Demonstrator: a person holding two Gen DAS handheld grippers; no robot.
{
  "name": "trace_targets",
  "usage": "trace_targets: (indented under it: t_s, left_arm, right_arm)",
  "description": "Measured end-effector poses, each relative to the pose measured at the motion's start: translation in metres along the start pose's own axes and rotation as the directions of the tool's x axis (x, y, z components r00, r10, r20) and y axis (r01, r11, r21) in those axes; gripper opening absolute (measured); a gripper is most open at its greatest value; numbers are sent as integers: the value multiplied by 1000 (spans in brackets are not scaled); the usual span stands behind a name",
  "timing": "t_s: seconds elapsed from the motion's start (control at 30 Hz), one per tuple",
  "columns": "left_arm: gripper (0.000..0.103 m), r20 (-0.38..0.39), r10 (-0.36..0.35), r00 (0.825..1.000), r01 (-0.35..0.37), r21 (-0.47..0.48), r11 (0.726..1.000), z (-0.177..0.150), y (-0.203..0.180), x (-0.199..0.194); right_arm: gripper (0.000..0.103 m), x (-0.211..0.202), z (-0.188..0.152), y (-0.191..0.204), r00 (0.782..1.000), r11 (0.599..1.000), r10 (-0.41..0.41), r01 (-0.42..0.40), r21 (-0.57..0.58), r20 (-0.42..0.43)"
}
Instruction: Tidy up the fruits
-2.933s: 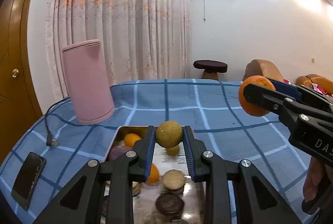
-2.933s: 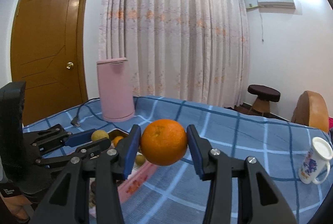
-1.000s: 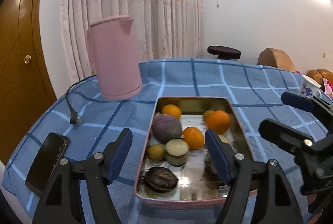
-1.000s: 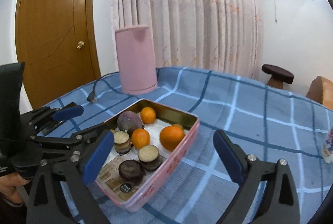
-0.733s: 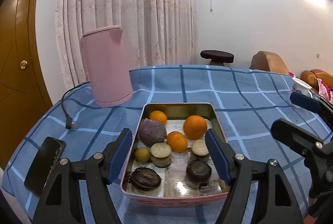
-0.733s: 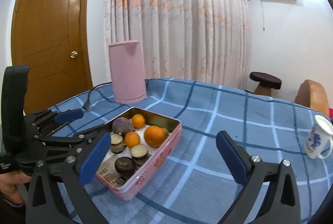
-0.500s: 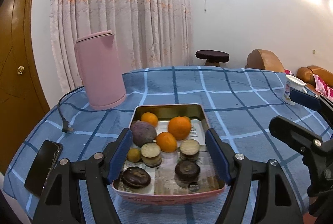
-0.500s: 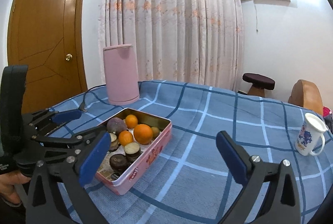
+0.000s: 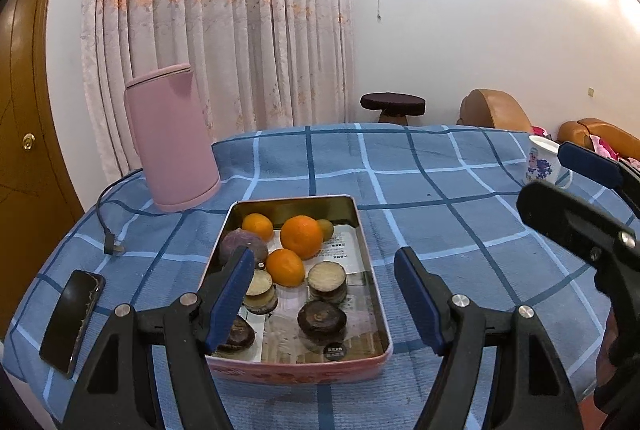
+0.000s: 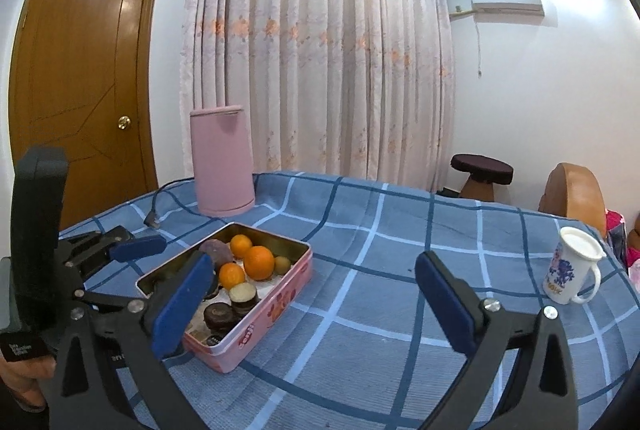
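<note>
Both tongs spread and empty: left gripper [image 9: 324, 292], right gripper [image 10: 312, 304]. Fruit heaped in pink tin [image 9: 366, 262]; large orange [image 9: 301, 236] likely to roll if nudged

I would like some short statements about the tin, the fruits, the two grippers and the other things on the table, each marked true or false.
1. The largest orange lies inside the pink tin. True.
2. The left gripper holds a fruit. False: its jaws are open and empty.
3. The pink kettle stands on the table outside the tin, beyond its far left corner. True.
4. The white mug stands inside the tin. False: it stands on the blue checked cloth, far to the tin's right.
5. The right gripper is shut on an orange. False: it is wide open and holds nothing.
6. A dark phone lies on the cloth left of the tin. True.
</note>
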State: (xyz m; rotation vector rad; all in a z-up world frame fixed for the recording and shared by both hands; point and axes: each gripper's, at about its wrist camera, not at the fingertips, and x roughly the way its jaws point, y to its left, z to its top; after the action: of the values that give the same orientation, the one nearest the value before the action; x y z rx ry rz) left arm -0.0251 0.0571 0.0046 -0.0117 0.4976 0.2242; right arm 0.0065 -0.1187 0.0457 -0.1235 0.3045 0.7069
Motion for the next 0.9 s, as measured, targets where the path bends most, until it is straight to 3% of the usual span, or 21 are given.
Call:
trace_targets:
  t_s: [0.9]
  left_arm:
    - [74,-2,-22,1000,22,10,1000,-1,-13,-6]
  right_arm:
    - [103,-19,-1,-14,998,999,-30,29,36,48]
